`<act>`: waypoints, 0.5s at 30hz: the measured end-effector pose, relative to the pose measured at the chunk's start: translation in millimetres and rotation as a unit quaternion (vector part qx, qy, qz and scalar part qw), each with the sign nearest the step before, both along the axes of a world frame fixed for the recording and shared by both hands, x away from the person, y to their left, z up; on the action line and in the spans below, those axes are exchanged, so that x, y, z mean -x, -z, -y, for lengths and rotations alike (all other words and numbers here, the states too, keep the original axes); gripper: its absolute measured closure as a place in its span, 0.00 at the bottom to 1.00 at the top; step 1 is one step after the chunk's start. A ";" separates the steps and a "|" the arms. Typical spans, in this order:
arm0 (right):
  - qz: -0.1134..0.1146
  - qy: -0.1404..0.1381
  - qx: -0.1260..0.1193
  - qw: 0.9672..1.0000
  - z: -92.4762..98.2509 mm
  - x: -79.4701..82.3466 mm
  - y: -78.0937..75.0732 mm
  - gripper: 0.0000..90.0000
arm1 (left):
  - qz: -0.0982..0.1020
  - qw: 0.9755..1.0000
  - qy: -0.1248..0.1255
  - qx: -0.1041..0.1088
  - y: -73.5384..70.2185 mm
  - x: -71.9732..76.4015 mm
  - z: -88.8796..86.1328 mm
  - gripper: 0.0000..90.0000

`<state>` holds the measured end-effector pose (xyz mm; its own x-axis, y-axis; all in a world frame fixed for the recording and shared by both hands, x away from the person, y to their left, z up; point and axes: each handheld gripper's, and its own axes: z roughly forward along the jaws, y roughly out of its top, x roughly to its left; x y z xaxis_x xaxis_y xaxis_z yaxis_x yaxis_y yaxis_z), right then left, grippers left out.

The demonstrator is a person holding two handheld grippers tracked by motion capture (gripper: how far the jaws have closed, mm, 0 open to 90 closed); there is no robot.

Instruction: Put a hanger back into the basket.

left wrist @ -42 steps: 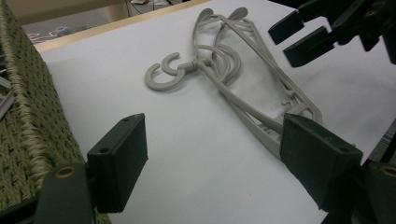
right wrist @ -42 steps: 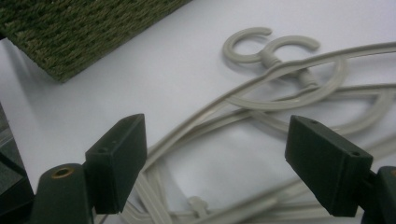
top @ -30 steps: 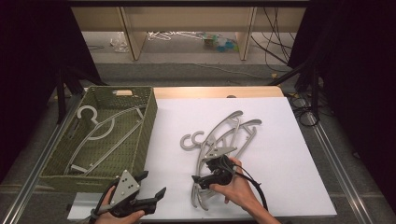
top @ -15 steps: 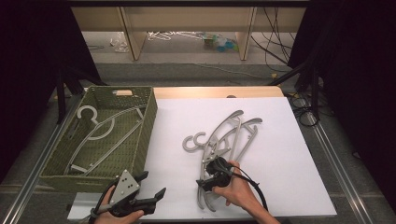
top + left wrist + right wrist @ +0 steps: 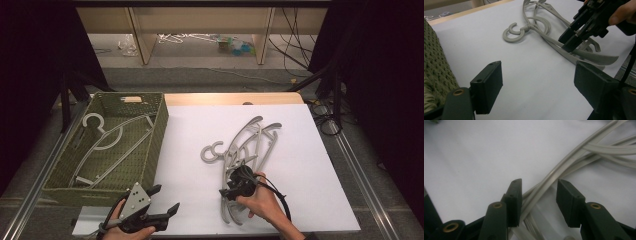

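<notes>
A pile of grey plastic hangers [image 5: 252, 142] lies on the white tabletop [image 5: 310, 150], their hooks [image 5: 212, 151] pointing left. My right gripper [image 5: 226, 193] is down on the near end of the pile. In the right gripper view its jaws [image 5: 539, 200] straddle one hanger arm [image 5: 564, 167]; they have just been closing, and a gap still shows beside the right pad [image 5: 567, 202]. My left gripper [image 5: 165, 198] hovers open at the front left with nothing between its pads [image 5: 487, 87]. The left gripper view shows the right gripper [image 5: 571, 40] on the hangers [image 5: 544, 27].
A green woven basket [image 5: 155, 145] stands at the left of the table and holds a few grey hangers [image 5: 107, 145]. Its wall [image 5: 436, 75] is close beside my left gripper. A cable [image 5: 280, 200] trails from the right gripper. Shelving and floor clutter lie beyond the table.
The right gripper's jaws have narrowed around a hanger arm at the pile's near end. The left gripper has stayed where it was, still open.
</notes>
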<state>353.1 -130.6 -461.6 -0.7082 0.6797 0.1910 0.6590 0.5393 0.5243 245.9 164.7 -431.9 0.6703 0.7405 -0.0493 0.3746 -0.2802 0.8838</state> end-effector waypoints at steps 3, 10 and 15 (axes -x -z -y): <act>0.002 0.000 0.002 1.000 -1.9 -1.5 -1.2 0.67 | -0.001 1.000 0.002 -0.004 0.2 0.7 0.8 0.27; -0.041 0.013 -0.032 0.999 4.1 -4.7 1.1 0.74 | 0.001 1.000 0.005 0.002 0.3 -0.1 -0.2 0.28; -0.048 -0.008 -0.049 0.998 8.0 -1.4 -9.2 0.83 | 0.002 1.000 0.006 0.001 0.0 0.1 -0.2 0.28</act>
